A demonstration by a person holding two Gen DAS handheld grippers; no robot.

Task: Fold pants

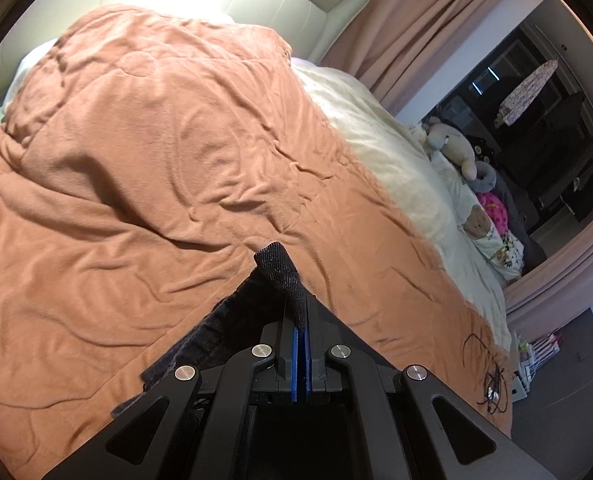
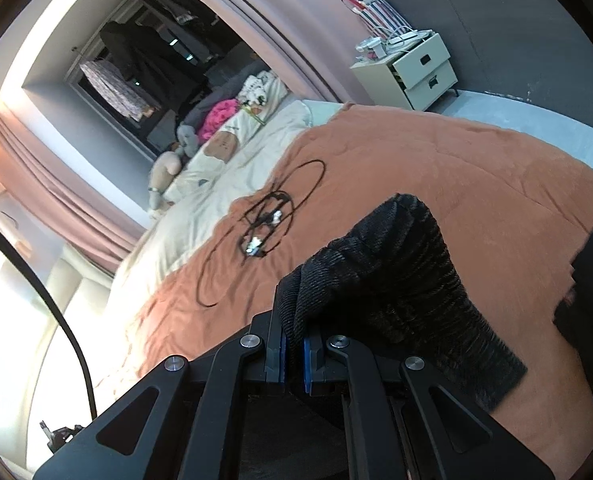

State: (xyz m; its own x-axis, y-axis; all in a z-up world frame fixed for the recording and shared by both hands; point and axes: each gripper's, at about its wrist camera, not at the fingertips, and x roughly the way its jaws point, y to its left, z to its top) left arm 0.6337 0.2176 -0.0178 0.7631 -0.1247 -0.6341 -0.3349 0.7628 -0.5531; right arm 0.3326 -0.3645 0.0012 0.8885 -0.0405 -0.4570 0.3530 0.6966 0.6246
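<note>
The pants are dark, ribbed knit fabric. In the left wrist view a corner of the pants (image 1: pixel 274 270) sticks up between the blue pads, and my left gripper (image 1: pixel 300 312) is shut on it; more of the cloth trails off to the lower left over the orange blanket (image 1: pixel 136 160). In the right wrist view a thick bunched fold of the pants (image 2: pixel 380 276) rises from the jaws and drapes to the right. My right gripper (image 2: pixel 294 336) is shut on that fold. The rest of the garment is hidden below both grippers.
A tangled black cable (image 2: pixel 264 224) lies on the orange blanket (image 2: pixel 436 168) by the cream sheet (image 2: pixel 216 184). Stuffed toys (image 1: pixel 456 148) line the bed's far edge. A white nightstand (image 2: pixel 412 68) stands beyond the bed. Curtains (image 1: pixel 424 20) hang behind.
</note>
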